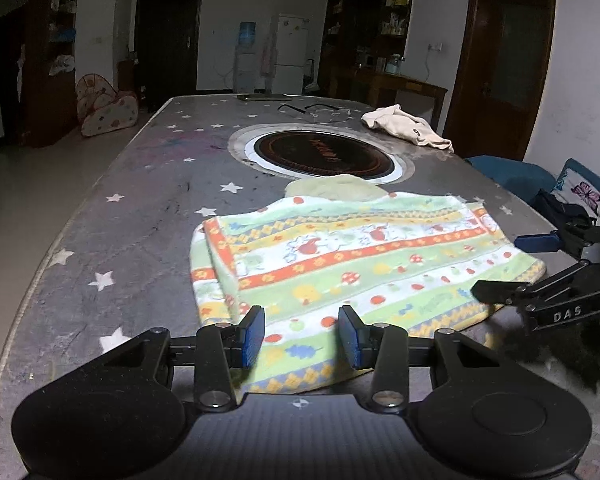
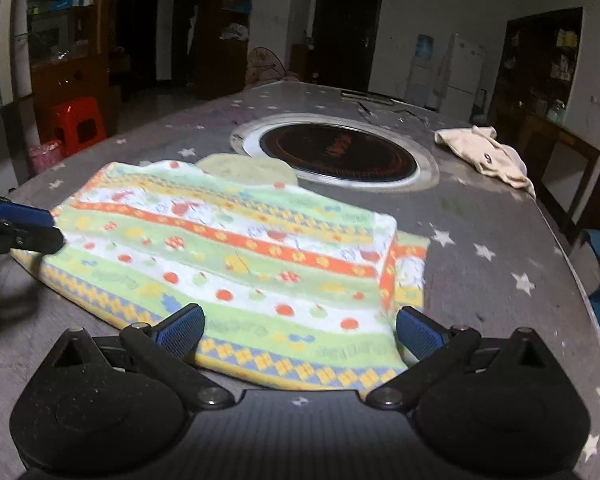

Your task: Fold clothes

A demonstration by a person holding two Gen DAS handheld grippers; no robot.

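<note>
Seemingly unheld, striped cloth beneath both parted claws

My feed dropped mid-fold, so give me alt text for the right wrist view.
A colourful striped towel, partly folded with its right end doubled over, lies on a grey star-patterned table. The right gripper hovers open over its near edge; the left gripper reaches its left edge. Behind sit a round inset cooktop and a cream garment.

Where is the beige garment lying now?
The beige garment lies at the table's far right edge, right of the round cooktop.
</note>
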